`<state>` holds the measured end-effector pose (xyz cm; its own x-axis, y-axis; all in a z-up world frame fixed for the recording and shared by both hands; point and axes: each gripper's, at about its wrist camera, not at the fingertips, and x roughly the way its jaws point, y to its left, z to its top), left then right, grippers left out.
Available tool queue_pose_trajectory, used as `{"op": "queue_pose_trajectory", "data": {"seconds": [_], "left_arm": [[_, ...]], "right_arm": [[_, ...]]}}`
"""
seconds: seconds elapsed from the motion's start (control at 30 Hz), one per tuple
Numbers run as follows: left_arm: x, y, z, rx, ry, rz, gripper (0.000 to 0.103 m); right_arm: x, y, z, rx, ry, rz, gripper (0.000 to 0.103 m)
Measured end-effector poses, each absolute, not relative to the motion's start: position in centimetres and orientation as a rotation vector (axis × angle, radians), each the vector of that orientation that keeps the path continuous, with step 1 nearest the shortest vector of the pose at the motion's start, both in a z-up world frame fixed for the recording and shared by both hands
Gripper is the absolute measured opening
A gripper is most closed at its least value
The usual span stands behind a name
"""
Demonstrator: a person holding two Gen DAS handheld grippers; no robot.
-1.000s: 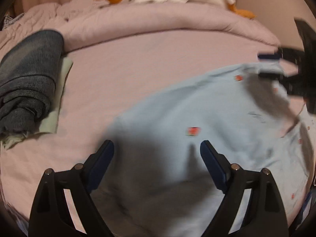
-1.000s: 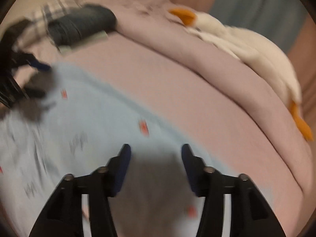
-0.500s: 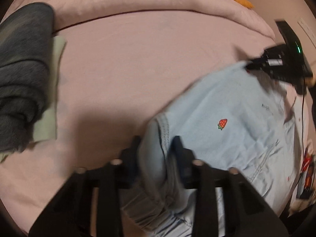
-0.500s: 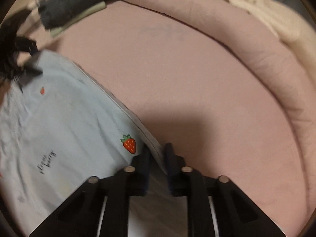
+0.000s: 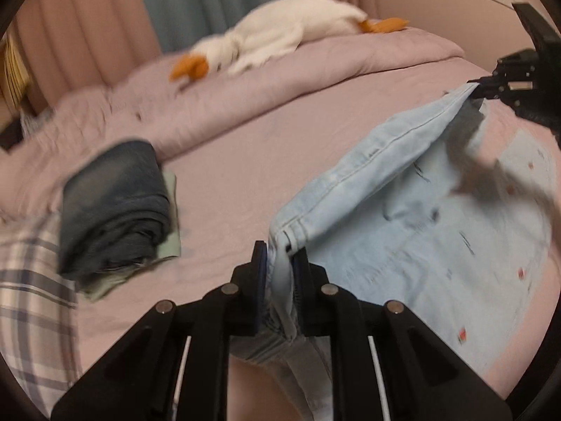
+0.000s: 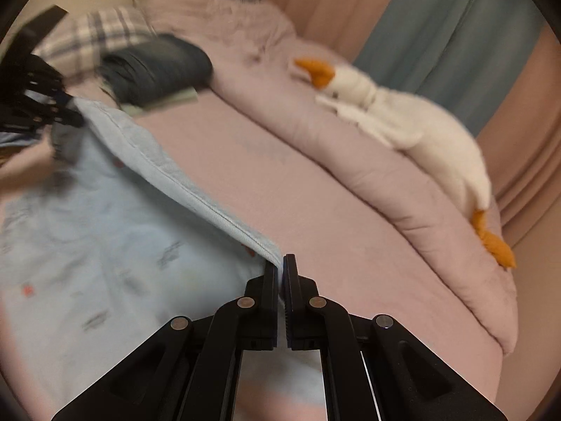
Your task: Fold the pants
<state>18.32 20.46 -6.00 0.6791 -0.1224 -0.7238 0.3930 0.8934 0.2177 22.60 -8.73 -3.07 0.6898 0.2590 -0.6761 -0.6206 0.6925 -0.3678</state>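
Note:
Light blue pants [image 5: 403, 210] with small strawberry prints lie on the pink bed sheet [image 5: 228, 182]. My left gripper [image 5: 280, 252] has its jaws closing tight on the bunched waistband corner, and the pads press on the fabric. My right gripper [image 6: 282, 263] is closing the same way on the thin far corner of that edge. The edge of the pants [image 6: 105, 228] hangs taut between them, raised off the sheet. Each gripper shows in the other's view: the right gripper [image 5: 491, 87] at upper right, the left gripper [image 6: 52, 112] at far left.
A folded stack of dark jeans [image 5: 112, 203] on a pale green garment lies left of the pants, beside a plaid cloth [image 5: 28, 280]. A rolled pink duvet [image 5: 280, 80] with a white goose plush [image 5: 273, 38] lines the bed's far side, with curtains behind it.
Both grippers were open over the flat pants, then shut on its far edge. They have since risen, lifting that edge off the sheet and pulling it taut.

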Motion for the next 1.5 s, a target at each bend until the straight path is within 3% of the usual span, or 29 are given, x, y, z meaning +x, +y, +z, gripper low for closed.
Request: {"op": "queue_pose_trajectory", "data": {"seconds": [0.17, 0.4, 0.73, 1.2, 1.3, 1.37, 1.43, 1.5], "left_arm": [[12.8, 19.9, -7.3, 0.415, 0.753, -0.324, 0.014], [6.6, 18.4, -11.2, 0.510, 0.716, -0.277, 0.014], [4.5, 17.6, -15.6, 0.640, 0.746, -0.286, 0.014], [2.7, 17.3, -17.4, 0.628, 0.743, -0.282, 0.016], [1.9, 17.3, -16.8, 0.649, 0.747, -0.261, 0.031], [1.0, 17.8, -15.7, 0.591, 0.778, -0.286, 0.063], [-0.1, 18.2, -14.3, 0.533, 0.760, -0.302, 0.071], [-0.3, 17.9, -13.0, 0.472, 0.740, -0.325, 0.070]], "right_arm": [[14.5, -10.9, -4.4, -0.635, 0.599, 0.533, 0.003], [10.7, -9.3, -8.7, -0.728, 0.625, 0.535, 0.003], [6.5, -9.1, -13.5, -0.786, 0.698, 0.576, 0.003], [4.1, -9.3, -16.3, -0.753, 0.787, 0.593, 0.003], [3.9, -9.6, -15.7, -0.723, 0.767, 0.570, 0.003], [3.9, -10.7, -14.5, -0.652, 0.786, 0.577, 0.004], [3.6, -11.9, -12.9, -0.568, 0.788, 0.593, 0.005], [3.6, -13.1, -11.3, -0.459, 0.756, 0.604, 0.005]]}}
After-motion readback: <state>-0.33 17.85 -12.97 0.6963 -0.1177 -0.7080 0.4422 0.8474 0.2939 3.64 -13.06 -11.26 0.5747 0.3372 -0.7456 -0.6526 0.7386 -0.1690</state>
